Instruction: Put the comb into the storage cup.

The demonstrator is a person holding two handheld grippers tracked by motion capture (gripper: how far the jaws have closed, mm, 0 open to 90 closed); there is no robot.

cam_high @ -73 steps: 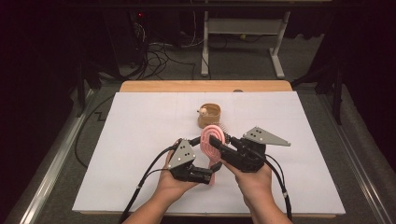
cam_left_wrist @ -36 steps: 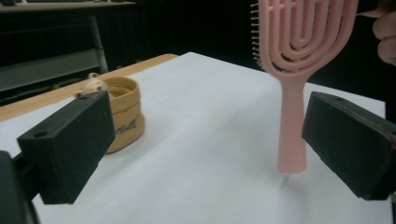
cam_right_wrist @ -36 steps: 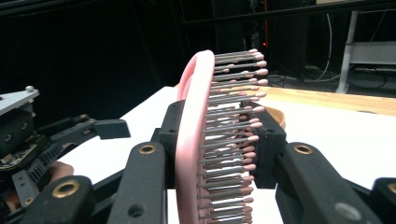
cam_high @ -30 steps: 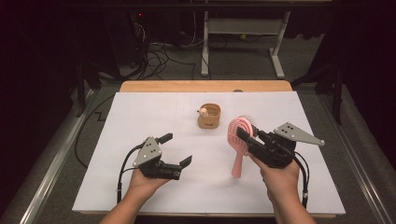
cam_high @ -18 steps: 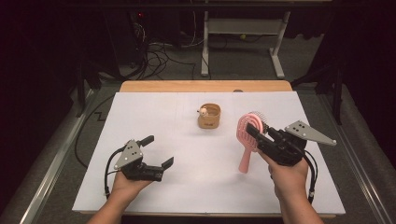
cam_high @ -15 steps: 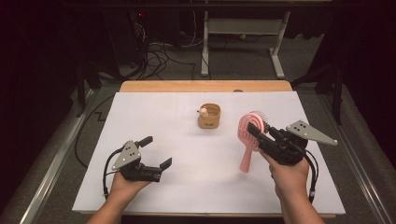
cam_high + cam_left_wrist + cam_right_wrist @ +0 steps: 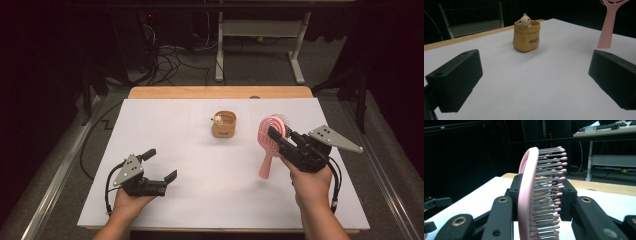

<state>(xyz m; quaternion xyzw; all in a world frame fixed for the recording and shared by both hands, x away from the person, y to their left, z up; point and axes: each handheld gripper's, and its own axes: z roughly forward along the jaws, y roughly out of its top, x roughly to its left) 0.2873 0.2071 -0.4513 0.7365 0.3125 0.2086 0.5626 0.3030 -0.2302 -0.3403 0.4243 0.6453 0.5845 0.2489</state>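
A pink hairbrush (image 7: 270, 137) hangs handle down at the right of the white sheet, its handle tip close to the surface. My right gripper (image 7: 279, 133) is shut on the brush head, and the right gripper view shows the pink rim and grey bristles (image 7: 541, 192) pressed between the black jaws. At the near left my left gripper (image 7: 160, 165) rests low in the person's hand, open with nothing between its fingers. A small tan pouch with a toy bear (image 7: 223, 124) stands at mid-table, and in the left gripper view the pouch (image 7: 526, 36) is straight ahead.
A white sheet (image 7: 165, 130) covers the table, with a wooden edge (image 7: 220, 92) at the far side. Beyond it are floor cables (image 7: 165, 62) and a white desk frame (image 7: 260, 45). Cables trail from both grippers.
My left gripper let go of the brush, drew back to the near left and sank toward the sheet. The right gripper carried the brush to the right and now holds it still.
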